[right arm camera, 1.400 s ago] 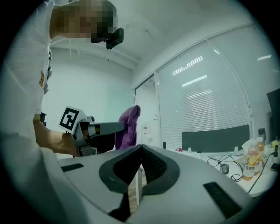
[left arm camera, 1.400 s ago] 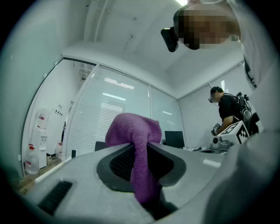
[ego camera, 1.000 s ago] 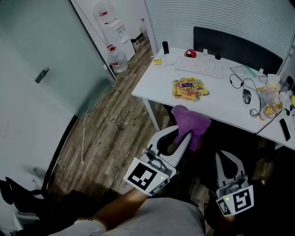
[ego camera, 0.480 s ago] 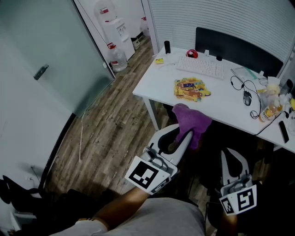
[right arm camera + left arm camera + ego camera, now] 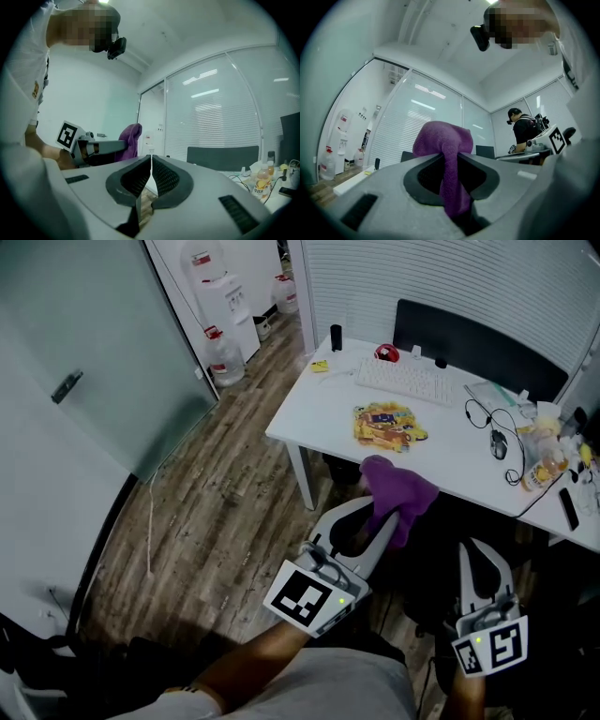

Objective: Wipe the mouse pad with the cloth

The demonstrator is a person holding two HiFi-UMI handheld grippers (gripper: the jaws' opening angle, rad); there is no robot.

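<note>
A colourful yellow mouse pad [image 5: 387,425] lies flat on the white desk [image 5: 450,460], in front of the keyboard. My left gripper [image 5: 380,510] is held below the desk's near edge, shut on a purple cloth [image 5: 400,493] that bunches above the jaws and hangs down between them. In the left gripper view the cloth [image 5: 445,150] fills the gap of the left gripper [image 5: 453,187]. My right gripper [image 5: 485,561] is lower right, over the dark space under the desk, jaws pressed together with nothing in them; the right gripper view shows the right gripper [image 5: 150,172] closed and the cloth [image 5: 131,137] to its left.
On the desk are a white keyboard [image 5: 404,381], a mouse [image 5: 498,439] with looped cable, bottles [image 5: 535,468] and a phone [image 5: 568,509]. A dark panel [image 5: 480,339] stands behind. Wooden floor, a glass partition and a water dispenser [image 5: 214,298] lie left. Another person [image 5: 525,133] stands far off.
Both grippers and the cloth have shifted slightly to the right in view, toward the desk's near edge. The cloth stays held in the left gripper.
</note>
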